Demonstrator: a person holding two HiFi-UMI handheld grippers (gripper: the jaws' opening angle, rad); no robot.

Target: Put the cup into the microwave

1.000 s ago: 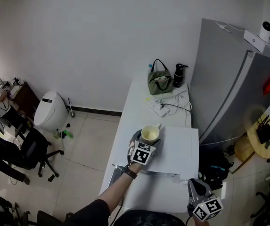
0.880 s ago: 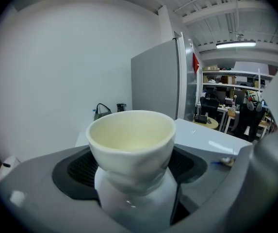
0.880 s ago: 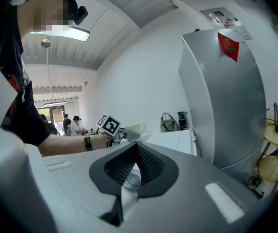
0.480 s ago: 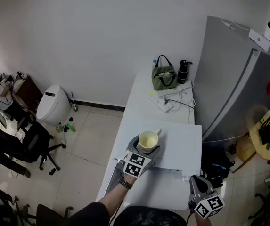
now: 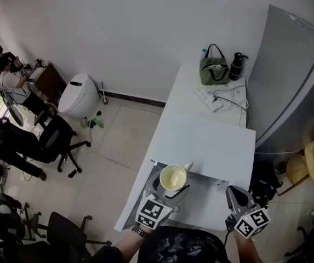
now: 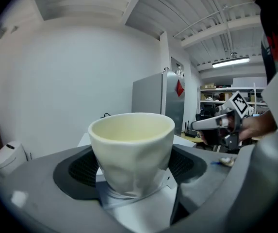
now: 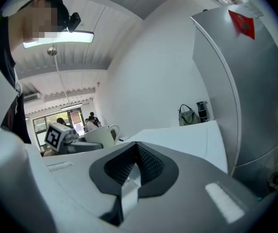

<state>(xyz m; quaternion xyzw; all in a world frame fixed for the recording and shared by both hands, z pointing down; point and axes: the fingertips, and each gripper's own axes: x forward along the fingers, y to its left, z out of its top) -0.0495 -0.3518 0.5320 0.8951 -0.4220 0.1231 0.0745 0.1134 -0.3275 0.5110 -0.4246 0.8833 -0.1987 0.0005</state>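
A pale yellow, empty cup (image 5: 173, 177) stands upright between the jaws of my left gripper (image 5: 172, 187), which is shut on it. The cup hangs at the near front edge of the white microwave (image 5: 211, 141), seen from above. In the left gripper view the cup (image 6: 131, 149) fills the middle, clamped low down by the left gripper (image 6: 131, 181). My right gripper (image 5: 234, 195) hovers at the microwave's near right corner, shut, with nothing in it. The right gripper view shows the right gripper (image 7: 135, 165) with its pads together, and the cup (image 7: 100, 136) off to its left.
A tall grey fridge (image 5: 293, 64) stands right of the microwave. Behind it on the white table are a green bag (image 5: 213, 70), a black bottle (image 5: 237, 66) and a power strip with cables (image 5: 217, 98). Office chairs (image 5: 58, 141) and seated people are on the left floor.
My left gripper has carried the cup back from above the microwave's top to its near front edge, and lower. The right gripper has stayed near the front right corner.
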